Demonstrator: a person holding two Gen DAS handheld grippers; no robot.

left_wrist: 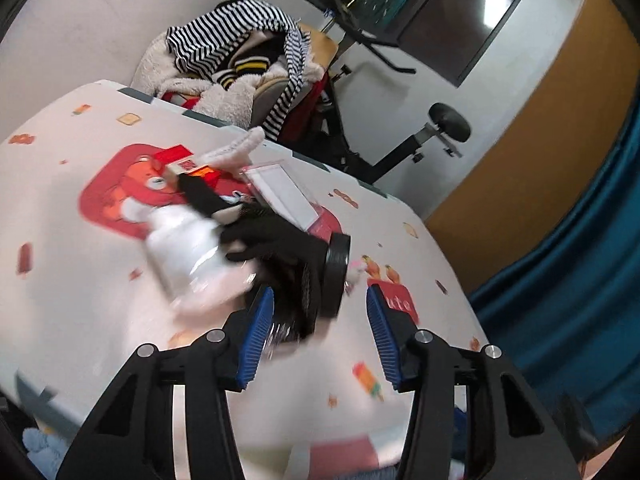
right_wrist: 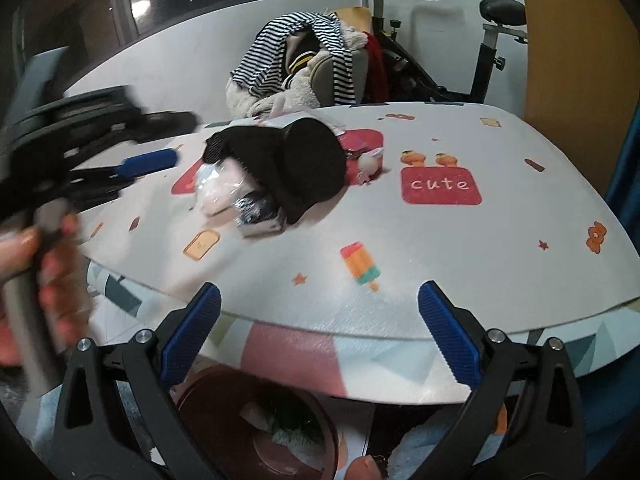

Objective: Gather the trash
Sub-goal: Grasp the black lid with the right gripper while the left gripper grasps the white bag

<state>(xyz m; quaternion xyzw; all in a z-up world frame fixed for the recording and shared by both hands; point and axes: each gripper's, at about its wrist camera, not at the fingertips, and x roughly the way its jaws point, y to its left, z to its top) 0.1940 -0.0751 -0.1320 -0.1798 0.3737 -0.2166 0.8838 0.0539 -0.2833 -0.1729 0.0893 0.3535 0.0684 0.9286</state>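
right wrist: right gripper [right_wrist: 320,334] open over table [right_wrist: 460,248] edge.

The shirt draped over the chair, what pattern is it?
The shirt has black-and-white stripes, clearest in the right wrist view.

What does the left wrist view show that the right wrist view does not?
Only the left wrist view shows the white bottle and the red box behind the pile.

Only the right wrist view shows the brown bin below the table edge and the left gripper from outside.

Both show the black cloth on the patterned table, the striped clothes and an open gripper.
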